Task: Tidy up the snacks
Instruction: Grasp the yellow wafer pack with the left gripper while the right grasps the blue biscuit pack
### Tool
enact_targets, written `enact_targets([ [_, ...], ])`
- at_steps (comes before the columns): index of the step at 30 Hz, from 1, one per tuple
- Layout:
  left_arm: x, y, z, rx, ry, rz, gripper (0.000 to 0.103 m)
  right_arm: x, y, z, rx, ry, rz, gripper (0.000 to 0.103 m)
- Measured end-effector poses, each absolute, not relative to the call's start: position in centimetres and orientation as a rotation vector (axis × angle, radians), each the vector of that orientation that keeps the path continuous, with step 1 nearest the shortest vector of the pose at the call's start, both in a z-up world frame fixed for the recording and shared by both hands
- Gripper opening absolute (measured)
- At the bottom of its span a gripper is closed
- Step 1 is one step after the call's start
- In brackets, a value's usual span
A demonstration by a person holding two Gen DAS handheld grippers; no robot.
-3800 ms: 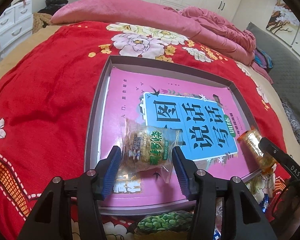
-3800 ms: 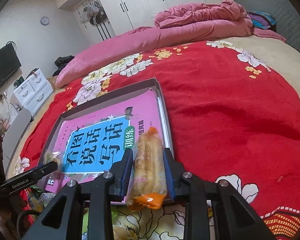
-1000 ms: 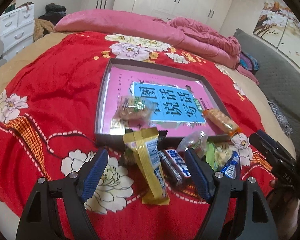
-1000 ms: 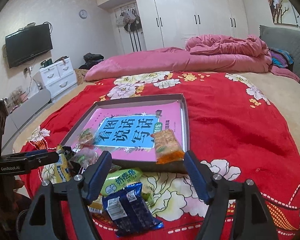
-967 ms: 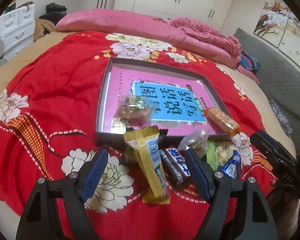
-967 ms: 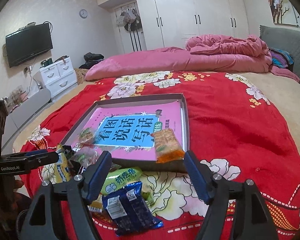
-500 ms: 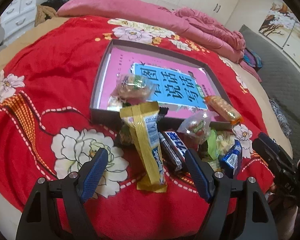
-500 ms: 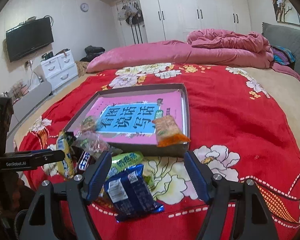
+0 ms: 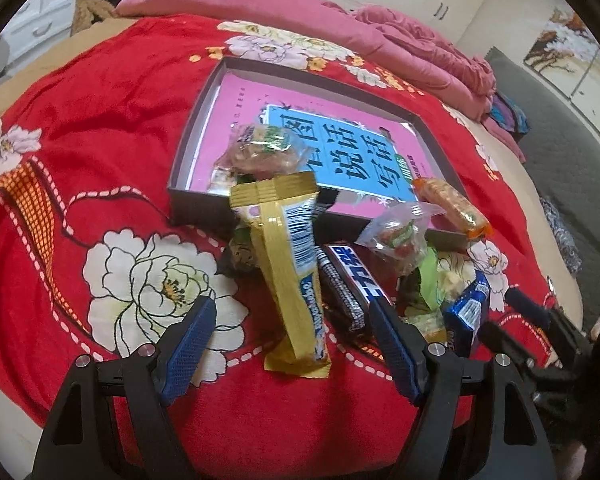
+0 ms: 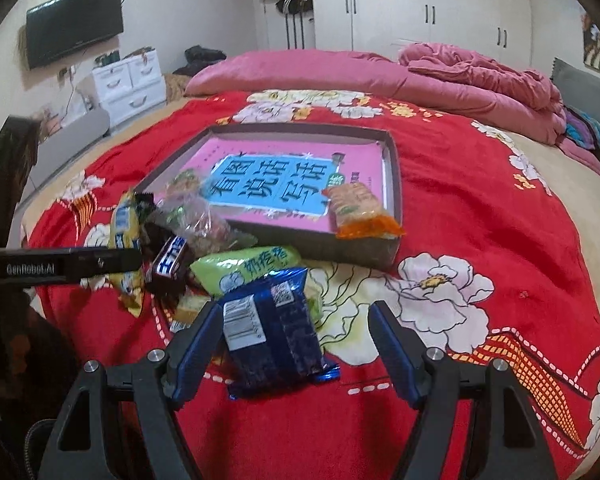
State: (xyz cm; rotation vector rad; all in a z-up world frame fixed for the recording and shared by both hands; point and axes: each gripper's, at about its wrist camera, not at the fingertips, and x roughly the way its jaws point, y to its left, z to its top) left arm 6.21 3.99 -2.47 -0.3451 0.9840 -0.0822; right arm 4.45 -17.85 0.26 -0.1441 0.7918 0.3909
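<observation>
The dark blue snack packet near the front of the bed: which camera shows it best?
The right wrist view. The dark blue packet lies whole between that gripper's open fingers, with its label visible. In the left wrist view the same packet appears only as a narrow strip at the right, partly hidden behind a finger.

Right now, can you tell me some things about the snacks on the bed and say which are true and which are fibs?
1. The orange-ended cracker packet lies at a near corner of the dark shallow box. True.
2. The right gripper is squeezing the dark blue foil packet. False: its jaws stand open, with the packet between them.
3. The long gold wrapper is inside the box. False: it lies on the red flowered blanket, its top end leaning at the box's front wall.
4. A pink book with a blue panel lies in the box. True.
5. The left gripper holds a chocolate bar. False: it is open and holds nothing.
</observation>
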Motion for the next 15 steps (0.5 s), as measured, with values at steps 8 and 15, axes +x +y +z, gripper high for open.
enact_targets([
  [8, 6.3, 3.8, -2.6, -0.361, 0.983, -0.101, 0.073, 4.6, -17.4, -0.8, -0.172, 0.84, 0.404, 0.074],
  [15, 6.7, 3.0, -2.9, -0.358, 0.988, -0.124, 0.061, 5.0, -16.7, -1.7, -0.208, 0.87, 0.405, 0.074],
])
